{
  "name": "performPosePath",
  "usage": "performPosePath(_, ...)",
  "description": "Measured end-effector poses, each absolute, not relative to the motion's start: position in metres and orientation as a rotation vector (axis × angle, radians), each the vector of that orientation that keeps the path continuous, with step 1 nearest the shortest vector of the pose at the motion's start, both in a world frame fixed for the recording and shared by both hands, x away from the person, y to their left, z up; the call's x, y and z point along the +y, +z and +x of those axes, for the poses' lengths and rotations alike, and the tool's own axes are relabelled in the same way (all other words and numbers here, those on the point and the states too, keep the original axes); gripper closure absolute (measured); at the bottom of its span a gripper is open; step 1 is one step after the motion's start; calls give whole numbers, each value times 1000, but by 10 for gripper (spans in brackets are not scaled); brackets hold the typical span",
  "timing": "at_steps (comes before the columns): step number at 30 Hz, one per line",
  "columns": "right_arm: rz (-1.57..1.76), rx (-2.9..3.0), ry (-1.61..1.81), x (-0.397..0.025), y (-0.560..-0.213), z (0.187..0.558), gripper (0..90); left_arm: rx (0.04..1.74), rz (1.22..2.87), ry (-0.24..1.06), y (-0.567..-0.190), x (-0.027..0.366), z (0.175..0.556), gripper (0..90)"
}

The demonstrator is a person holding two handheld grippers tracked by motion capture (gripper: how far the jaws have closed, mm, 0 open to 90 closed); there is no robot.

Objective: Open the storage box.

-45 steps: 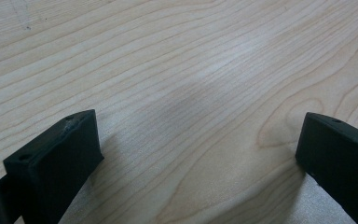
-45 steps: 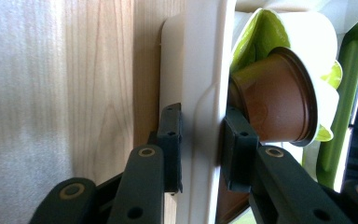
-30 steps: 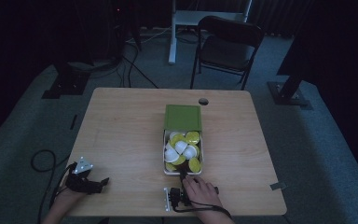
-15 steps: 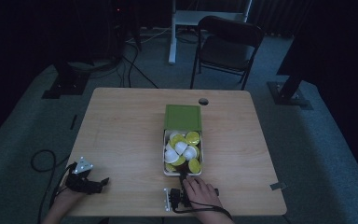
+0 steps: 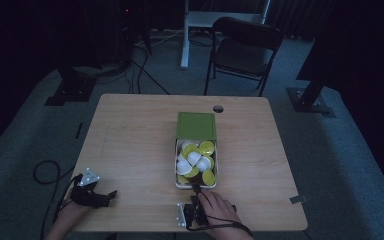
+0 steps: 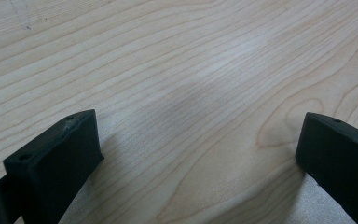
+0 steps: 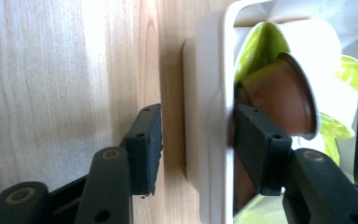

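Dim room, wooden bench [image 5: 130, 145]: right tongs [image 7: 198, 140] straddle the near wall of the white box [image 7: 209, 93] of capsules at mid-bench, spread, not yet clamped; left tongs [image 6: 196, 149] rest spread on bare wood; nothing looks removed.

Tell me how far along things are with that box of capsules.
Done: the green lid is already open behind the white box, which holds yellow and white capsules. In hand: the right gripper straddles the box's near wall, one jaw outside, one inside against a brown capsule, not yet closed. Left: clamping and whatever follows. The left gripper rests open over bare table.
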State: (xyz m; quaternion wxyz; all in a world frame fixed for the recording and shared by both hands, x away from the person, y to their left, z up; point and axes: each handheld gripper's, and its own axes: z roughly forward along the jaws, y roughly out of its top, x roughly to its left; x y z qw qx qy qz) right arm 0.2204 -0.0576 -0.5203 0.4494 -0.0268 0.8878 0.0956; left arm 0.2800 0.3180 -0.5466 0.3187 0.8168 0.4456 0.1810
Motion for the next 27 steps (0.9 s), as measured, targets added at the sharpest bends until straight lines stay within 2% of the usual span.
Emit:
performPosePath(8,37,2245,425,-66,-493,216,419,1172,2148,476,-547,318,280,0)
performPosePath(27,269,2129,827,-103,-440,230,409,1172,2149,475,-547,318,280,0)
